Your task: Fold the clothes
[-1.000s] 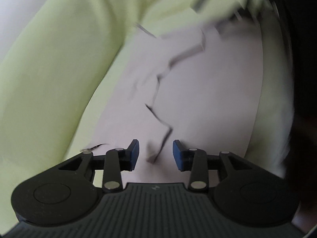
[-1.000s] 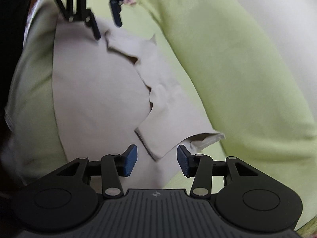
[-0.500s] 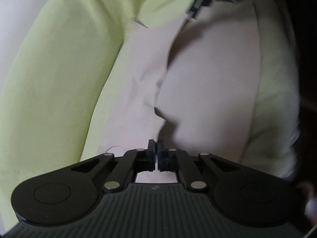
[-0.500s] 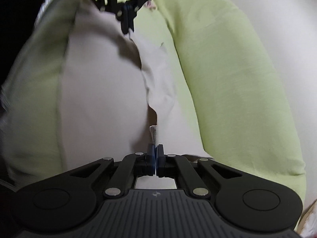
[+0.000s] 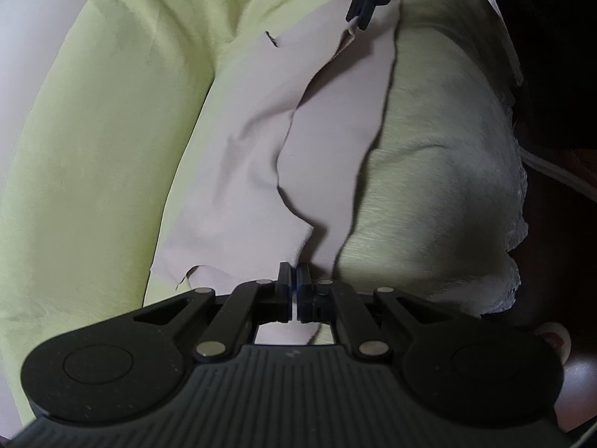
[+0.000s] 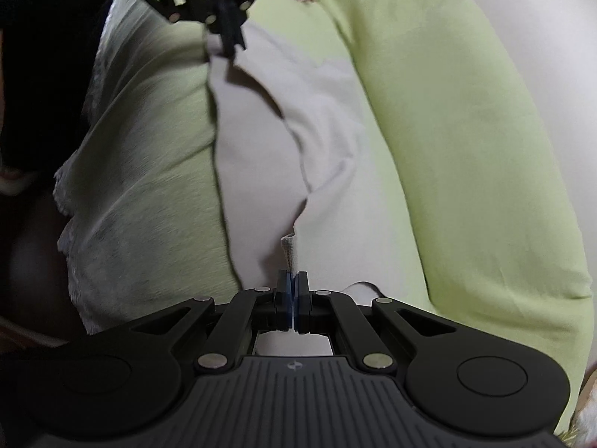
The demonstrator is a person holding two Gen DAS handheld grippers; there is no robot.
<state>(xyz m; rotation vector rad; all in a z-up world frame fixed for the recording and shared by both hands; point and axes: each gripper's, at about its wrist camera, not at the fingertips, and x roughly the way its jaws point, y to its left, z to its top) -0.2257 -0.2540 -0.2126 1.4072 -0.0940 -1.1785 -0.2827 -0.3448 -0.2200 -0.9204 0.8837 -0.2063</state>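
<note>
My left gripper [image 5: 297, 291] and right gripper [image 6: 291, 300] each pinch the beige garment [image 5: 328, 142] over the green-covered bed [image 5: 112, 142].

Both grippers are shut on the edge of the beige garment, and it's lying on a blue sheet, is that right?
Not quite: the sheet is light green, not blue, as both wrist views show. The rest holds: the left gripper and the right gripper are each shut on the edge of the beige garment.

Two close wrist views face each other across one garment [image 5: 328, 142].
</note>
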